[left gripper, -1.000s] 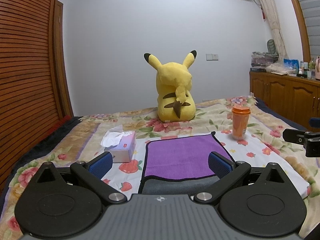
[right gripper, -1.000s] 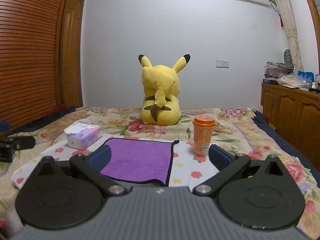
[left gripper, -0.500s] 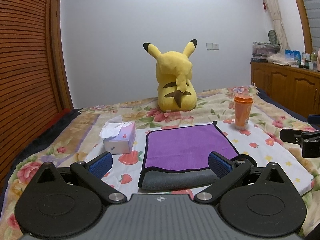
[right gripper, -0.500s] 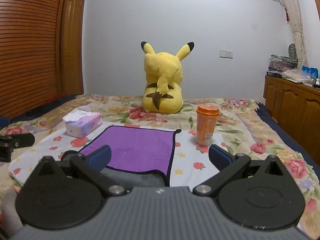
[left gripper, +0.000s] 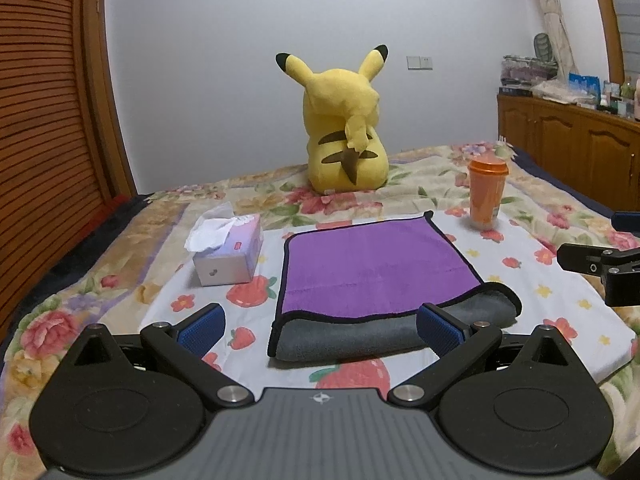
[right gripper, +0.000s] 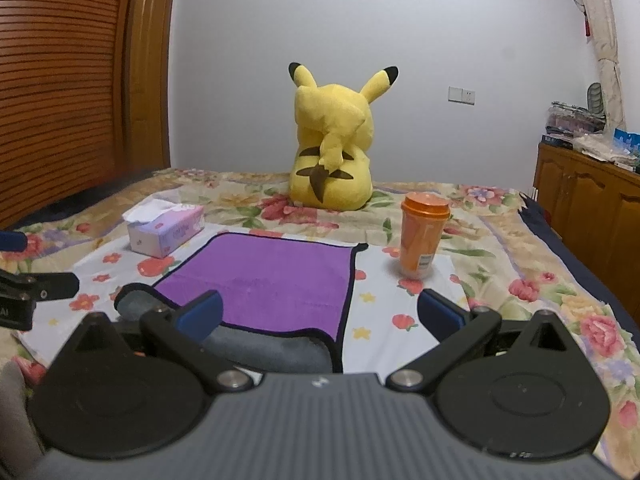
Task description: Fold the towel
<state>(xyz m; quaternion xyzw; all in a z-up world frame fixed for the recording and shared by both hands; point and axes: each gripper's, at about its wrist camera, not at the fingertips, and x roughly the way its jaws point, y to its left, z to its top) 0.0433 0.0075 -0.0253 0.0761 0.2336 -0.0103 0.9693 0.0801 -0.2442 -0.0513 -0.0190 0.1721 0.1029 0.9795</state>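
Observation:
A purple towel (left gripper: 372, 268) with a grey underside and black trim lies folded on a white strawberry-print cloth (left gripper: 560, 300) on the bed. Its grey fold faces me, and it also shows in the right wrist view (right gripper: 272, 280). My left gripper (left gripper: 320, 326) is open and empty, just short of the towel's near edge. My right gripper (right gripper: 320, 312) is open and empty above the towel's near right corner. Part of the right gripper shows at the left wrist view's right edge (left gripper: 600, 266).
A tissue box (left gripper: 230, 252) stands left of the towel. An orange cup (left gripper: 486, 190) stands at its far right. A yellow plush toy (left gripper: 344, 136) sits behind. A wooden wardrobe (left gripper: 48, 120) is on the left, and wooden cabinets (left gripper: 568, 144) are on the right.
Both grippers have risen and drawn back from the towel, so more of its grey near fold shows. Both stay open. The towel has not moved.

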